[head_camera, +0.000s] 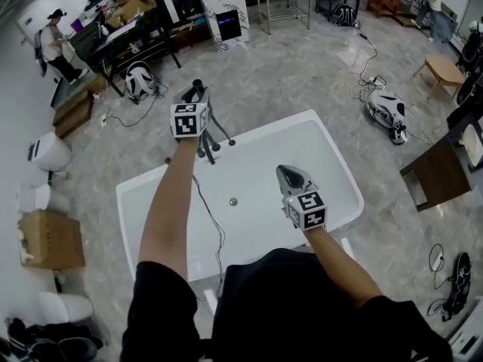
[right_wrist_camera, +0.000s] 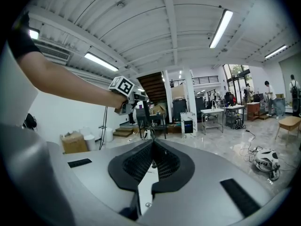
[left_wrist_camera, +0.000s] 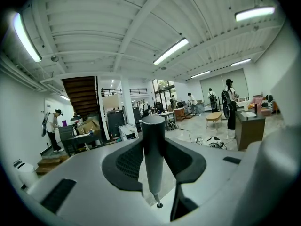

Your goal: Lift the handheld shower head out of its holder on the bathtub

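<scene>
The handheld shower head (left_wrist_camera: 153,131) is a grey stick-shaped handle standing upright between my left gripper's (left_wrist_camera: 154,149) jaws, which are shut on it. In the head view my left gripper (head_camera: 196,96) holds it above the far rim of the white bathtub (head_camera: 336,164), just over the dark faucet and holder fittings (head_camera: 217,136). Its thin hose (head_camera: 215,228) trails down across the tub floor toward me. My right gripper (head_camera: 289,175) hovers over the tub's right half, shut and empty, and its own view shows the jaws (right_wrist_camera: 151,160) closed together. That view also shows my left gripper (right_wrist_camera: 128,92) raised ahead.
A round drain (head_camera: 233,200) sits in the tub floor. White toilets (head_camera: 49,153) and a cardboard box (head_camera: 51,240) stand left of the tub, a dark table (head_camera: 438,173) to the right. A person (head_camera: 54,44) stands at the far left.
</scene>
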Motion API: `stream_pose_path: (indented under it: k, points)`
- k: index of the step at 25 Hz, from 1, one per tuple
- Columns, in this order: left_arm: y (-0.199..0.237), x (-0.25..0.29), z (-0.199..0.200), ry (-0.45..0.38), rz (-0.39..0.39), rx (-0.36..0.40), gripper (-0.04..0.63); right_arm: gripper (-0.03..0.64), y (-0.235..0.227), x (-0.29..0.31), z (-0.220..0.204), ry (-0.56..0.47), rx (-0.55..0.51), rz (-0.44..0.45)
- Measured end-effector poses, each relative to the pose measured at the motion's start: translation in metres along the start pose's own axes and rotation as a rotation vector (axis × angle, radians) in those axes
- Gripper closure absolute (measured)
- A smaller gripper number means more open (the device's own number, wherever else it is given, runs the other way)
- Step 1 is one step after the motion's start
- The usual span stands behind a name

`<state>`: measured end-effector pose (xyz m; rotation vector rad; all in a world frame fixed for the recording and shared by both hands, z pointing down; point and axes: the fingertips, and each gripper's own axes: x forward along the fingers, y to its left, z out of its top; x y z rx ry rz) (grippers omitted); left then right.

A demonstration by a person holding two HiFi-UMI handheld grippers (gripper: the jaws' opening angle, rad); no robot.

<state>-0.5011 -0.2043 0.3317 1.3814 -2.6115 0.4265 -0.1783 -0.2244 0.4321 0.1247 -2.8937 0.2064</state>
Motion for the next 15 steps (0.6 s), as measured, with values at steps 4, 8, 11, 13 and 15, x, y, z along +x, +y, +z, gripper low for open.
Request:
stream_pose_path:
  k: [4, 8, 11, 13, 15]
  points:
    - [-0.005, 0.002, -0.005, 0.008, -0.013, 0.014, 0.466, 0.618, -0.003, 0.001, -0.004, -0.006, 0.001, 0.007]
    - [-0.005, 0.005, -0.005, 0.019, -0.009, 0.019, 0.466, 0.618, -0.006, 0.0, 0.0, -0.007, 0.0, 0.008]
    - [-0.004, 0.006, -0.007, 0.026, -0.001, 0.019, 0.466, 0.618, -0.007, 0.002, 0.0, -0.005, 0.001, 0.01]
    - [0.001, 0.007, -0.008, 0.03, 0.003, 0.019, 0.466, 0.618, -0.005, 0.006, 0.001, -0.004, -0.001, 0.013]
    - [0.008, 0.009, -0.009, 0.034, 0.007, 0.022, 0.466, 0.618, -0.003, 0.011, 0.003, -0.004, -0.005, 0.017]
